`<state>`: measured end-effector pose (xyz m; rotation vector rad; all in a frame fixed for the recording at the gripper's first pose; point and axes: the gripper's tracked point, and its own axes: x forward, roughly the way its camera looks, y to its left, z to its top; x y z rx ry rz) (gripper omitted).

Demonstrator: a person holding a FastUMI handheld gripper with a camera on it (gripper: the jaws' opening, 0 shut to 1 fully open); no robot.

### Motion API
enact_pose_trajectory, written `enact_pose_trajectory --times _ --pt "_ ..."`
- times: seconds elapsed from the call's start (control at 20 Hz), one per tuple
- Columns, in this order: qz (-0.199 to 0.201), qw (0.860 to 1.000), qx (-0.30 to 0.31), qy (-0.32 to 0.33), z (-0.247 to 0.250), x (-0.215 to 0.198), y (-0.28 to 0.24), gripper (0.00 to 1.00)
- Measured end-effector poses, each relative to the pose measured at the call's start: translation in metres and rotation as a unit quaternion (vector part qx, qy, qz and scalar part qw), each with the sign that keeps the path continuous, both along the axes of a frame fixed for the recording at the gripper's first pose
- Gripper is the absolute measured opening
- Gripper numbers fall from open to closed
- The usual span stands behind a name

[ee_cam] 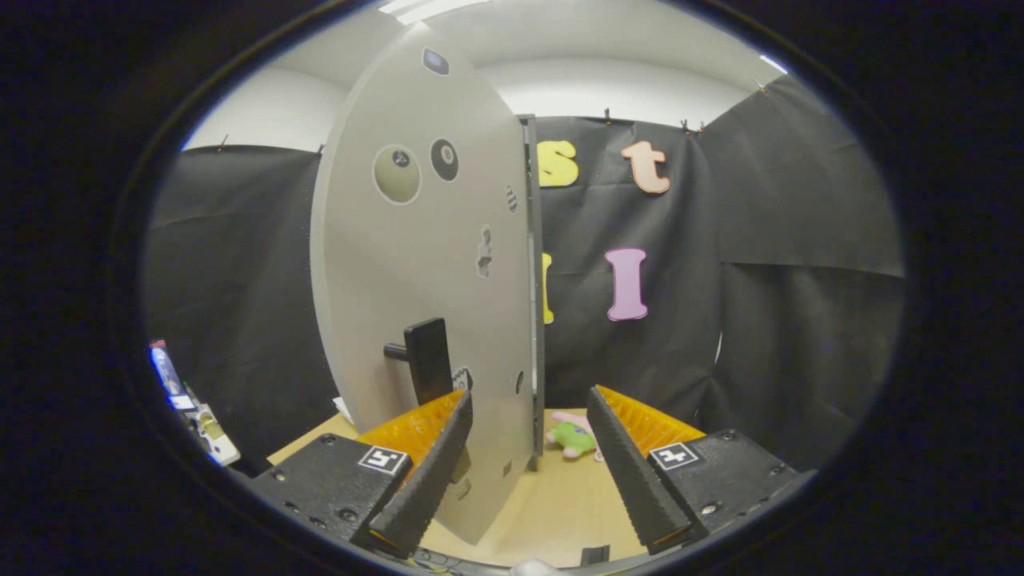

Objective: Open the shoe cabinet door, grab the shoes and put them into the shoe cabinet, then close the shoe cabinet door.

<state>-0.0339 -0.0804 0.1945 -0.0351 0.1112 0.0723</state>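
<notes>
The grey shoe cabinet door [416, 264] stands swung out toward me, seen almost edge-on, with round stickers on its face. Its black handle [426, 358] juts from the lower part of the door, just above my left finger [428, 468]. My gripper [530, 416] is open; the door's free edge runs down between the two fingers and neither finger touches it. A small green and pink shoe [573, 437] lies on the wooden floor [560, 504] beyond the fingers, just right of the door's edge. The cabinet's inside is hidden behind the door.
Black cloth walls close the booth behind and to the right. At the far left, low down, stands a small device with a blue screen [168, 374] and a white part [214, 440]. Bare wooden floor lies between the fingers.
</notes>
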Motion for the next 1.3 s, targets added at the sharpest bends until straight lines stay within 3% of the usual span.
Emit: enact_pose_trajectory --times 0.5,1.0,1.3 --pt "0.057 0.998 0.01 -0.005 -0.002 0.026 0.136 0.98" --pt "0.049 0.998 0.017 -0.02 0.017 0.001 0.161 1.0" --pt "0.0 0.999 0.022 -0.04 0.038 -0.024 0.141 1.0"
